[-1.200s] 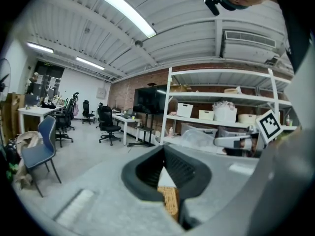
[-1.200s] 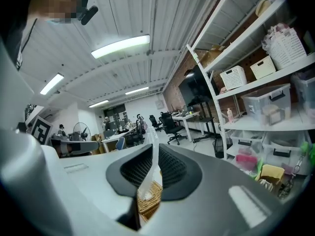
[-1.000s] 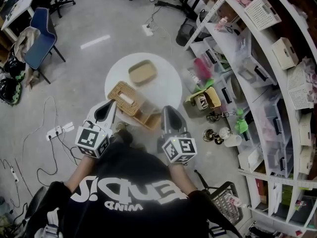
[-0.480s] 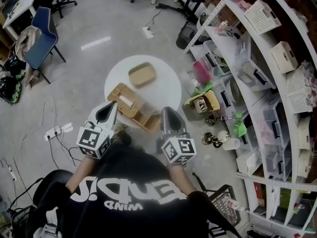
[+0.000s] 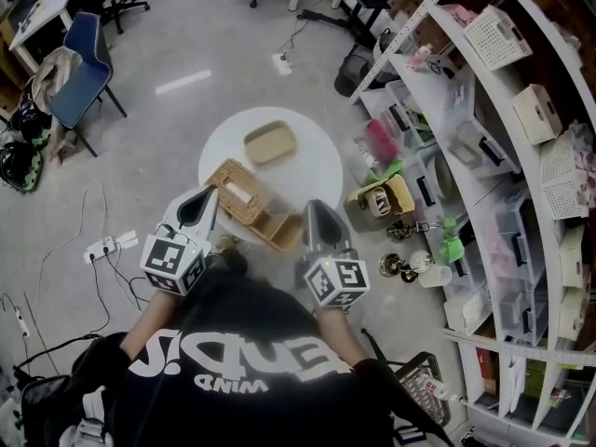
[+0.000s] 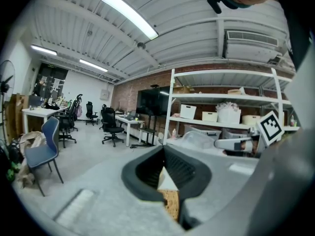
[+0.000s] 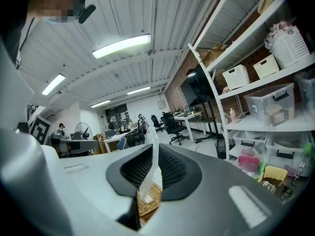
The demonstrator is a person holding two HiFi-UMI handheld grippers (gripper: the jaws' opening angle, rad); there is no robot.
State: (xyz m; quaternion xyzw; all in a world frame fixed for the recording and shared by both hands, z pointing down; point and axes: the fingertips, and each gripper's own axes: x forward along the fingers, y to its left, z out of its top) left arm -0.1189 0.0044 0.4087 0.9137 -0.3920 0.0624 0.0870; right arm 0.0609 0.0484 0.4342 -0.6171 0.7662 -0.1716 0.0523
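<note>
In the head view you hold two tongs over one round table [image 5: 321, 161] that carries three containers. One is a wicker box [image 5: 237, 192] with a white sheet [image 5: 240, 192] in its top slot. One open wooden box [image 5: 277, 231] sits just beside it at the near edge, and one tan tray [image 5: 270, 142] lies farther back. Your left gripper [image 5: 198, 207] hangs just left of the wicker box, and your right gripper [image 5: 317, 216] hangs just right of the wooden box.

In the left gripper view your pads meet at the tips with nothing between them, and wicker shows below.

The right gripper view shows the same: pads together, empty, above wicker.
</note>
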